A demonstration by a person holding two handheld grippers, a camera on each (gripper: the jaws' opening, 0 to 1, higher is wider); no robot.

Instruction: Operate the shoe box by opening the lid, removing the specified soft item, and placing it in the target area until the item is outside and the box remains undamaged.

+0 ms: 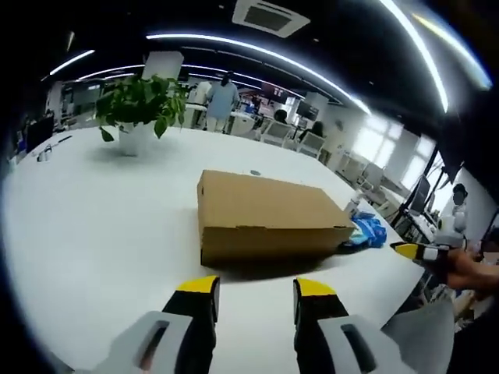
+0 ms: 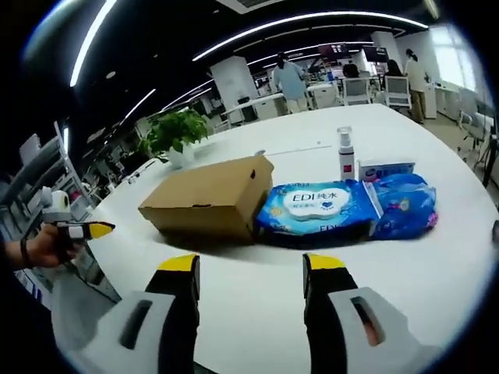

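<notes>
In the right gripper view, the blue wipes pack [image 2: 316,209] lying on the table [image 2: 437,265] just beside the shoe box [image 2: 207,196] reads "EDI" followed by Chinese characters. Smaller print below them is too small to read. The shoe box bears no legible print.

Grey grippers [image 1: 256,292] (yellow-tipped black jaws)

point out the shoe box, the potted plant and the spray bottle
shoe box [image 1: 269,214], left gripper view, closed lid top
potted plant [image 1: 142,101], left gripper view, leaves
spray bottle [image 2: 346,160], right gripper view, bottle body
</notes>
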